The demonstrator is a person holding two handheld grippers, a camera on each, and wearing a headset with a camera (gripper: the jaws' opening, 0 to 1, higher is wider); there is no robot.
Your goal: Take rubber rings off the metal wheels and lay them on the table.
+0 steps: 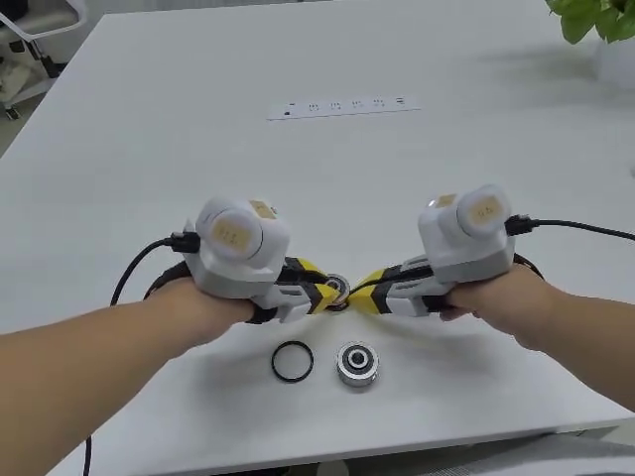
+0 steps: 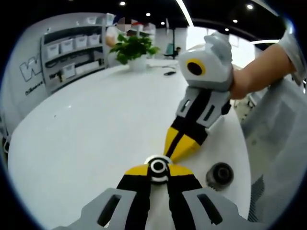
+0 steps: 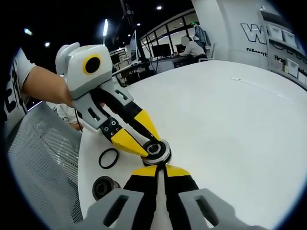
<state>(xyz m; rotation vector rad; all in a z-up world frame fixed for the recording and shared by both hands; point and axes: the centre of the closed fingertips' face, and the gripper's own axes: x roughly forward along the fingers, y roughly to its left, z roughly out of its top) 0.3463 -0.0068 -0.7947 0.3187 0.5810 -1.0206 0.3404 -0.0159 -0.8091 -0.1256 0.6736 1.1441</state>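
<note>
Right now my left gripper [image 2: 159,170] is clamped on a metal wheel [image 2: 158,166], low in the middle of the left gripper view, with one yellow tip on either side of it. My right gripper [image 3: 160,168] comes up from the bottom of its own view with its jaws drawn nearly together, only a thin slit between them. Its tips sit against the near, dark rim of that same wheel. Whether they pinch anything there I cannot tell.

In the head view both tools meet nose to nose at the centre of the frame, over the near part of the white table [image 1: 149,129], with the wheel between their tips.

Just below them a loose rubber ring [image 1: 293,361] lies flat on the table. A second wheel [image 1: 357,363] lies just to its right, close but not touching. A black cable [image 1: 139,268] runs from the left tool toward the lower left of the frame, and another leaves the right tool toward the right edge.

A white power strip [image 1: 342,106] lies in the upper middle of the head view, well apart from the work, and the green leaves of a plant [image 1: 595,15] show in the upper right corner. A grey mesh chair [image 3: 38,163] takes up the lower left of the right gripper view.
</note>
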